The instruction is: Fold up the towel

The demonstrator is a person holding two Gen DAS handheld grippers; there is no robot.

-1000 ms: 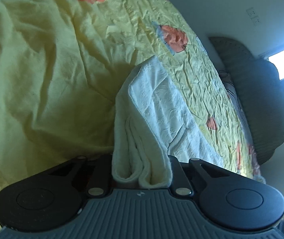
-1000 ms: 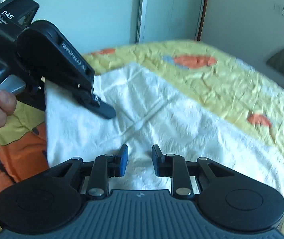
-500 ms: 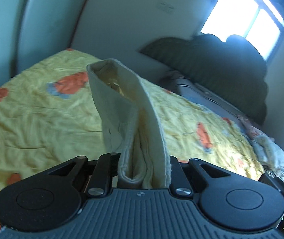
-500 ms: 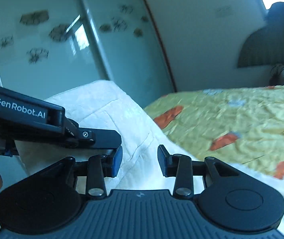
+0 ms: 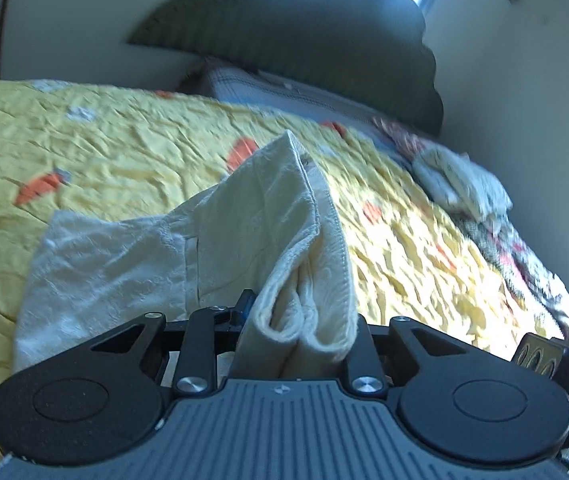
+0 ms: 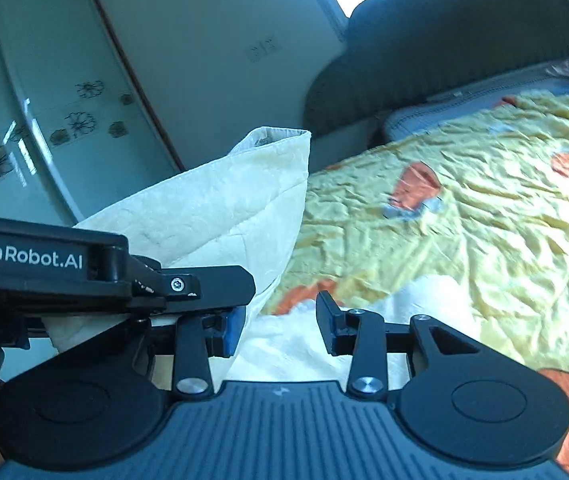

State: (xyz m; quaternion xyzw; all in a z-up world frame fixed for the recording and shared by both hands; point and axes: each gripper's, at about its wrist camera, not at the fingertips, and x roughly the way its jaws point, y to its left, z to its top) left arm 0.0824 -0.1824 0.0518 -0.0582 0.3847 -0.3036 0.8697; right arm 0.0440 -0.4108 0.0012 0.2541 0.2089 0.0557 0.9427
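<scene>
On the side of your left gripper (image 6: 240,304), as the right wrist view shows it, you can read "GenRobot.AI" in white letters; no other writing is legible.

Your left gripper (image 5: 304,320) has a thick bunch of the towel (image 5: 284,232) between its jaws. These jaws have just been opening a little, and a small gap shows beside the blue pad on the left, so I cannot tell if the fabric is pinched firmly. From the jaws the towel rises to a corner, and one part hangs to the left onto the bed (image 5: 124,152).

Your right gripper (image 6: 280,320) has its jaws spread, and they have just been opening. Nothing is pressed between them; a white part of the towel (image 6: 224,208) lies on the bed (image 6: 464,220) below the gap, and the lifted fold touches the blue pad (the left one in this view).

Around: a dark headboard (image 5: 304,32), a grey pillow (image 5: 284,88), some crumpled cloth (image 5: 460,184) at the far edge of the bed, and a glass door (image 6: 44,120) with a flower pattern. Your left gripper crosses just in front of the right one.
</scene>
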